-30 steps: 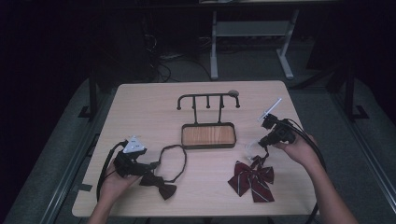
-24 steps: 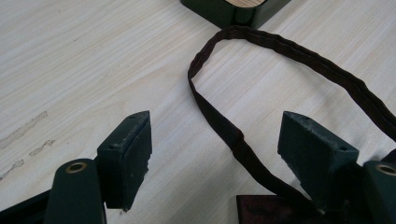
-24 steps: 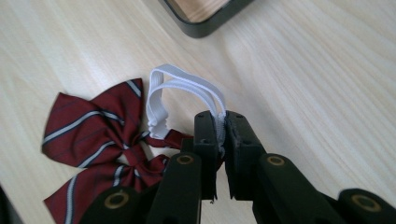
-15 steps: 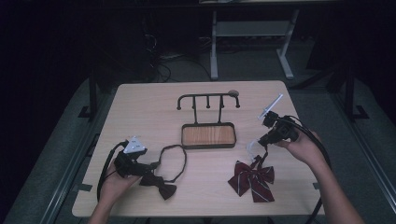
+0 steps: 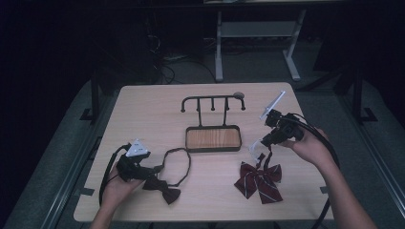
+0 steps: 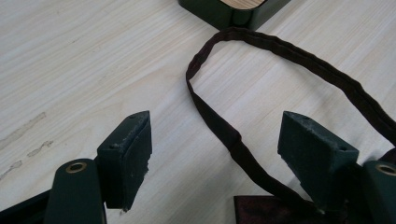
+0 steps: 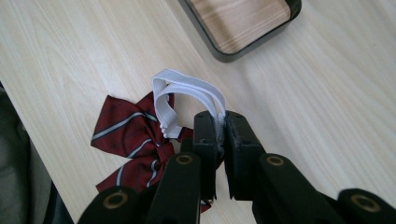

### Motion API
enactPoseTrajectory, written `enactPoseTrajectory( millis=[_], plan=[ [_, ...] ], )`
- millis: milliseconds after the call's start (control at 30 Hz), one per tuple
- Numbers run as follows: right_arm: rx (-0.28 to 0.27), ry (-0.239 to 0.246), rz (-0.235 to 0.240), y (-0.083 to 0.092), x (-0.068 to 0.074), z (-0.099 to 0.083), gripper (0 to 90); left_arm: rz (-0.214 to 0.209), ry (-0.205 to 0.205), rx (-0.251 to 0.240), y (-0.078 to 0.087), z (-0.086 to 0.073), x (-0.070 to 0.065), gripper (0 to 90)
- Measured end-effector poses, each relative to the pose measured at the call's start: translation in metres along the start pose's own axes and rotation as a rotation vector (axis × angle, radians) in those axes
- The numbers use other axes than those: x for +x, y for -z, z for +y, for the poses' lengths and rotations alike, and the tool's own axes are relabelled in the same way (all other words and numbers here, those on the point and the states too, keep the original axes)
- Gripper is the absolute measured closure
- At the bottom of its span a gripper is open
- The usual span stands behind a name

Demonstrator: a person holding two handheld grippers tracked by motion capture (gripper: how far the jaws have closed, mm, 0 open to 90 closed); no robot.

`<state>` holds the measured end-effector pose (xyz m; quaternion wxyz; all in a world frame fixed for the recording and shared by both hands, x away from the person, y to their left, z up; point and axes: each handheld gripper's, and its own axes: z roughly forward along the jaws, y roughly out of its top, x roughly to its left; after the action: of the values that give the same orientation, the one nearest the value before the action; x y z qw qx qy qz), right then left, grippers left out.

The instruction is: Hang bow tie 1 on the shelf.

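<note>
White elastic strap (image 7: 187, 91) pinched by right hand-held gripper (image 7: 221, 122), clearest close-up.

My left hand-held gripper (image 5: 143, 172) sits low at about seven o'clock in the high view, its forearm entering from the bottom edge, jaws standing wide apart and aimed toward three o'clock. My right hand-held gripper (image 5: 265, 142) is at four o'clock, raised, jaws pinched tight together, pointing toward eight o'clock, wrist bent inward.
</note>
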<state>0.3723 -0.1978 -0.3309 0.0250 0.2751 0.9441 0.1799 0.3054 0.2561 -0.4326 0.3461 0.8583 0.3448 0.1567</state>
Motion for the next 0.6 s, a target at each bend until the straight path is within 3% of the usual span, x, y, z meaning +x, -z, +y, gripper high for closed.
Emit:
enactPoseTrajectory(
  millis=[600],
  plan=[
    [-0.028, 0.042, -0.025, 0.031, 0.007, 0.019, 83.3, -0.002, 0.001, 0.000, 0.000, 0.000, 0.000, 26.5]
  ],
)
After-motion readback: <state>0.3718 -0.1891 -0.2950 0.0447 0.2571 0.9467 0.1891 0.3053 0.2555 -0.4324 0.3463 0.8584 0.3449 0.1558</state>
